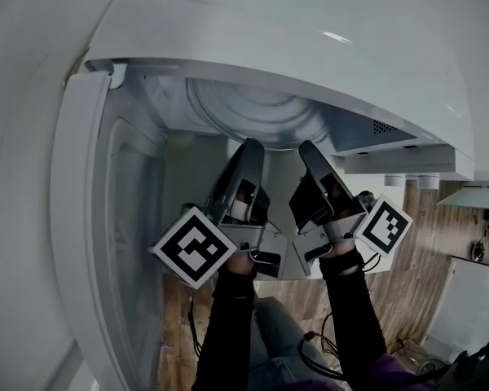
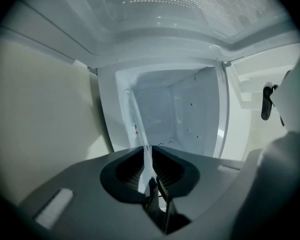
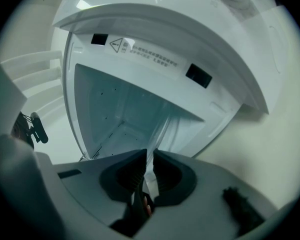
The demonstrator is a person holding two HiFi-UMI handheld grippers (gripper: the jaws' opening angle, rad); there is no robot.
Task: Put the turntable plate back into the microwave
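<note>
Black sleeves [image 1: 228, 324] meet grey left tool [image 1: 251, 145] and right tool [image 1: 310, 147], each bearing a black-and-white marker cube [image 1: 194, 247]

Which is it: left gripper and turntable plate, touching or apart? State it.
Touching. The left gripper view shows the left gripper shut on the turntable plate, no gap.

A brown wooden plank floor [image 1: 416, 255] lies below. Thin black cables [image 1: 323, 346] trail over it, near a white flat panel [image 1: 473, 300].
</note>
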